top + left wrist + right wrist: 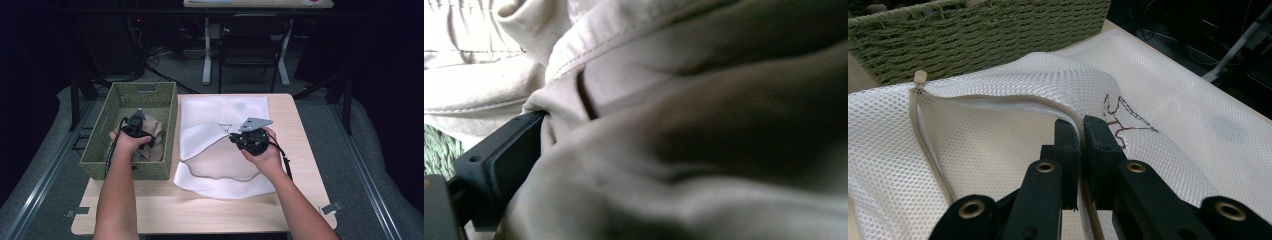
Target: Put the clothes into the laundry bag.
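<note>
Nearest us, our left tongs (134, 124) sit buried in a crumpled beige garment (152, 142) inside the green basket (100, 145); their grip we cannot tell. Rightward, our right tongs (1081, 125) pinch the white mesh bag (998, 135) by its zippered rim, on the table (200, 210).

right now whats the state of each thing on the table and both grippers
mesh laundry bag: lying flat, zipper open, top edge lifted
right gripper: shut on the bag's zipper edge
beige garment: crumpled in the basket
left gripper: down in the basket, one jaw against the garment, grip unclear
green woven basket: upright, holds the garment
</note>
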A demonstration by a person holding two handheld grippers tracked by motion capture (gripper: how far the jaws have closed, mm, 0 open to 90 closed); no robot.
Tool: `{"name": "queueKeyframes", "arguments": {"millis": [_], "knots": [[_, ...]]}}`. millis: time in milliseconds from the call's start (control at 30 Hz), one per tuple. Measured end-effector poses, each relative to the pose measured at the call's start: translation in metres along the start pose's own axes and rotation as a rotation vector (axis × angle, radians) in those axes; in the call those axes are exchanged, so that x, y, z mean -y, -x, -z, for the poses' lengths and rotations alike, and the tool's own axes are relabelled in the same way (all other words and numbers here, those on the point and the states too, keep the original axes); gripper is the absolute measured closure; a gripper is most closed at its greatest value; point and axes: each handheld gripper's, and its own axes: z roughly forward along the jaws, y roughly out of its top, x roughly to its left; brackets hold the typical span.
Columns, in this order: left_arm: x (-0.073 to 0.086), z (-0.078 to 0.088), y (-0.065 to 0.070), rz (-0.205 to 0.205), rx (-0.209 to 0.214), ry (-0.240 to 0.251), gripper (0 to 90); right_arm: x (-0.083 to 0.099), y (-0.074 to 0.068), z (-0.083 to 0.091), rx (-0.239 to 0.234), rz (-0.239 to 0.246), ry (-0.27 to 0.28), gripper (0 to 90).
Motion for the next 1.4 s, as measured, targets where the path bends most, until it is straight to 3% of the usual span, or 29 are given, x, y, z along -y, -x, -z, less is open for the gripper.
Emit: {"name": "queueKeyframes", "arguments": {"millis": [400,533,800,1100,1400], "knots": [[-0.001,0.0,-0.007,0.012,0.03,0.003,5.8,0.0,0.0,0.0,0.001,0.002,0.0,85.1],[0.0,0.002,-0.008,0.021,0.023,0.01,11.1,0.0,0.0,0.0,0.001,0.002,0.001,85.0],[0.001,0.005,-0.005,-0.001,-0.016,0.015,23.7,0.0,0.0,-0.001,0.0,0.002,0.0,85.0],[0.001,0.009,-0.01,0.013,-0.005,0.029,40.1,0.0,0.0,-0.001,0.001,0.001,0.001,85.0],[0.002,0.013,-0.02,0.03,0.044,0.049,52.6,0.0,0.002,0.0,0.002,-0.003,0.001,85.0]]}}
